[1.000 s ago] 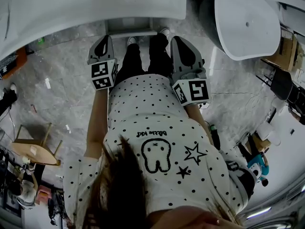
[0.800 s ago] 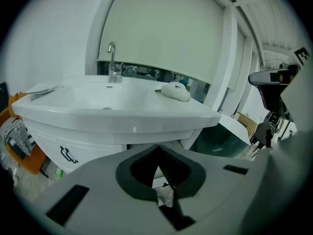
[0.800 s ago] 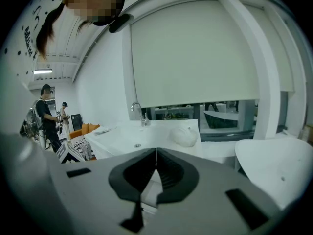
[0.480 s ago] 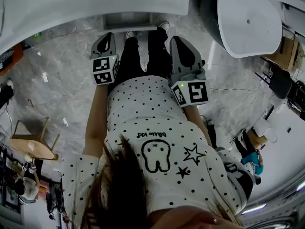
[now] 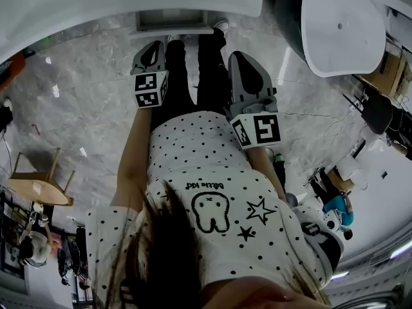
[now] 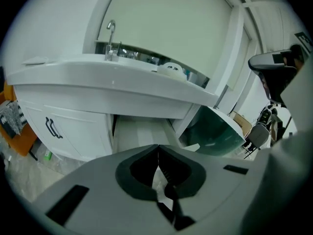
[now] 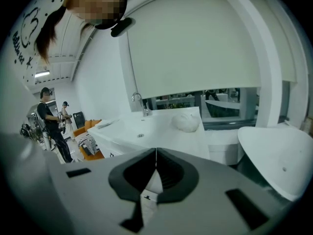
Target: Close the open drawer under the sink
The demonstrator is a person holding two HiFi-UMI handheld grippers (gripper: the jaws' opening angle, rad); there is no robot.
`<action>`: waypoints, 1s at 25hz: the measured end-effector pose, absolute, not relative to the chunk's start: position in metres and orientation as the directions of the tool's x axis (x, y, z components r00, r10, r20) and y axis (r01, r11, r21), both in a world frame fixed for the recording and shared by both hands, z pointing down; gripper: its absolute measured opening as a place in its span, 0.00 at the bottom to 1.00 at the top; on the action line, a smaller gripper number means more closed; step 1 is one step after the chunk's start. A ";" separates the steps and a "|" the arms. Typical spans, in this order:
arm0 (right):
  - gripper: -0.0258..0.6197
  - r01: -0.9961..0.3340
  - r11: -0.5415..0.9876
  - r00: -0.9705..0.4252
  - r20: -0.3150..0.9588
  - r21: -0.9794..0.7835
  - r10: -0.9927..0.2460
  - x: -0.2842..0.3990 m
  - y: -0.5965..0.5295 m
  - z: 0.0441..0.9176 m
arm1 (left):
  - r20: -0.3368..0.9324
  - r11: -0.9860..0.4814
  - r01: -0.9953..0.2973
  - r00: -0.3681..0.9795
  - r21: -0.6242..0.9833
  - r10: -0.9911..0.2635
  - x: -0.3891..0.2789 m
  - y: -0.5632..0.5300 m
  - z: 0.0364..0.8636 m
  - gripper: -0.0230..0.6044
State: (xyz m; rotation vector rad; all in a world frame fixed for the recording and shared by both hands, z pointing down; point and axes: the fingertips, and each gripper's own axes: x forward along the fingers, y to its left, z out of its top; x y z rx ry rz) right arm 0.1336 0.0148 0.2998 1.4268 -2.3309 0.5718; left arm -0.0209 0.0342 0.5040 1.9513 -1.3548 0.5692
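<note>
The open drawer (image 5: 172, 20) lies at twelve o'clock in the head view, its back cut off under the sink (image 6: 88, 75). The left gripper (image 6: 158, 150) hides its front edge. This gripper and the right gripper (image 7: 156, 153) are both clenched on nothing.

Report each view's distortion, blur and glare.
Head view: strong fisheye bends the sink counter into an arc, and the floor shows a pale sheen. Left gripper view: black vignette corners, the left gripper soft up close, the faucet sharper. Right gripper view: same vignette, the right gripper blurred, the blind bright and featureless.
</note>
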 end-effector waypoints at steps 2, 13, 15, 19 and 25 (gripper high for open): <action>0.06 -0.892 0.420 -0.443 0.499 -0.166 -0.745 0.131 0.016 0.306 | 0.701 -0.205 -0.932 0.359 0.298 -0.616 -0.017 0.039 0.520 0.05; 0.06 -0.876 0.450 -0.461 0.569 -0.171 -0.681 0.125 0.027 0.333 | 0.758 -0.136 -0.936 0.343 0.323 -0.555 -0.006 0.050 0.592 0.05; 0.06 -0.879 0.447 -0.455 0.577 -0.168 -0.678 0.129 0.028 0.337 | 0.763 -0.120 -0.936 0.339 0.330 -0.551 -0.003 0.049 0.603 0.05; 0.06 -0.876 0.453 -0.456 0.590 -0.166 -0.666 0.135 0.028 0.343 | 0.767 -0.114 -0.937 0.336 0.329 -0.547 0.008 0.052 0.618 0.06; 0.06 -0.873 0.452 -0.461 0.606 -0.181 -0.649 0.134 0.020 0.357 | 0.780 -0.089 -0.936 0.335 0.341 -0.529 0.014 0.047 0.645 0.21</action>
